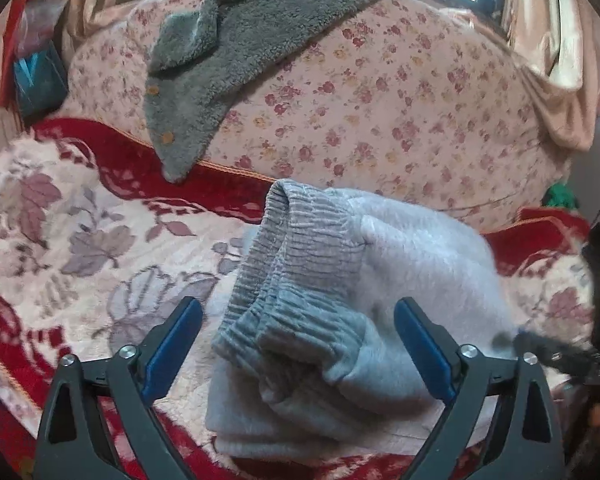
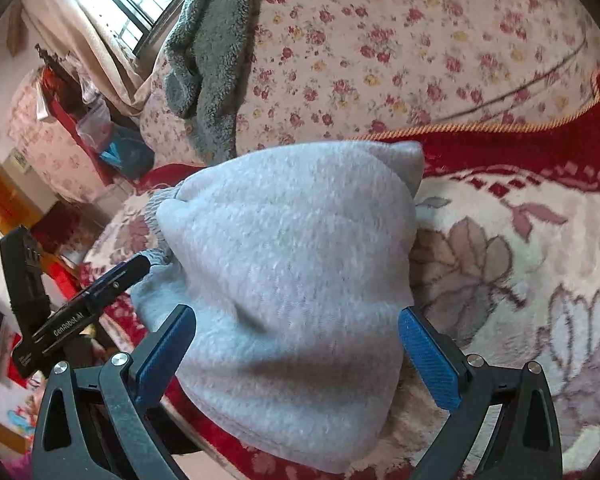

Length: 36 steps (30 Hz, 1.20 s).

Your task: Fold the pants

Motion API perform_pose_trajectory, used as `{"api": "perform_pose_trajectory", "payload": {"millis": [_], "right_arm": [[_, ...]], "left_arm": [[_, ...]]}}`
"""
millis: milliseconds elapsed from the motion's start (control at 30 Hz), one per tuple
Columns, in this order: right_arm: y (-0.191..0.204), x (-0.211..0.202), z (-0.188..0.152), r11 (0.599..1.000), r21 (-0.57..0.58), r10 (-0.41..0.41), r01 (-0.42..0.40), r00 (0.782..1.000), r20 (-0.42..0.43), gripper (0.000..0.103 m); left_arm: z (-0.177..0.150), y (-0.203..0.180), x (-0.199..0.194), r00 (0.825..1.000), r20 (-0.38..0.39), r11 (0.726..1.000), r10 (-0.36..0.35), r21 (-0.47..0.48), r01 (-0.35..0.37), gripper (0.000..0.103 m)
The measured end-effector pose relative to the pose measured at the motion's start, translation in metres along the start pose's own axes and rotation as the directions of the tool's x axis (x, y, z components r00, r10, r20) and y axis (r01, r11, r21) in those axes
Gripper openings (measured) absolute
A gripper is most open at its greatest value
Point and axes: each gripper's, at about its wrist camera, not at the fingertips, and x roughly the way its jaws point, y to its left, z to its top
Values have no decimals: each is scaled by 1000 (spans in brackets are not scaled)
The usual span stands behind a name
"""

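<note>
The light grey fleece pants [image 1: 340, 320] lie folded in a thick bundle on a red and cream floral blanket [image 1: 72, 240], ribbed waistband [image 1: 284, 264] up and toward the left. My left gripper [image 1: 298, 344] is open, its blue pads either side of the waistband end of the bundle. My right gripper [image 2: 296, 348] is open, straddling the smooth end of the same bundle [image 2: 292, 256]. The left gripper also shows in the right wrist view [image 2: 100, 292] at the bundle's left edge. The right gripper's dark body shows at the right edge of the left wrist view [image 1: 572, 356].
A big pink floral quilt [image 1: 380, 92] is heaped behind the pants, with a dark grey fleece garment [image 1: 220, 60] draped over it. Curtains and a window stand behind. A red box with bags [image 2: 96, 128] sits at the bed's far left side.
</note>
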Motion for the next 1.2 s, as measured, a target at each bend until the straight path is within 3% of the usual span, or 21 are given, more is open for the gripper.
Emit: {"api": "perform_pose_trajectory", "payload": {"millis": [200,467,600,733,933,1133,1200], "right_arm": [[-19,19,-4,1000,20,17,-16,1000,-18,103],[-37,36,0,991,36,126,-125,991,-36,103],[-53,48,4,973,91,220,-213,972,-84,103],[-66,68,3,932,185,336,-310,934,-125,103],[-56,75,9,941,150,324,-303,935,-145,103],[-40,70,10,958,96,280,-271,954,-108,103],[-34,68,10,963,77,264,-257,959,-100,103]], "left_arm": [[0,25,18,996,-51,996,-78,-54,75,99],[-9,43,43,978,-75,976,-196,-107,188,103],[-18,49,54,964,-85,963,-251,-121,240,103],[-23,53,71,947,-136,951,-289,-152,269,103],[-28,48,87,952,-140,955,-273,-156,251,103],[-29,53,91,946,-158,951,-282,-179,254,103],[-29,50,88,950,-152,955,-272,-163,248,97]]}}
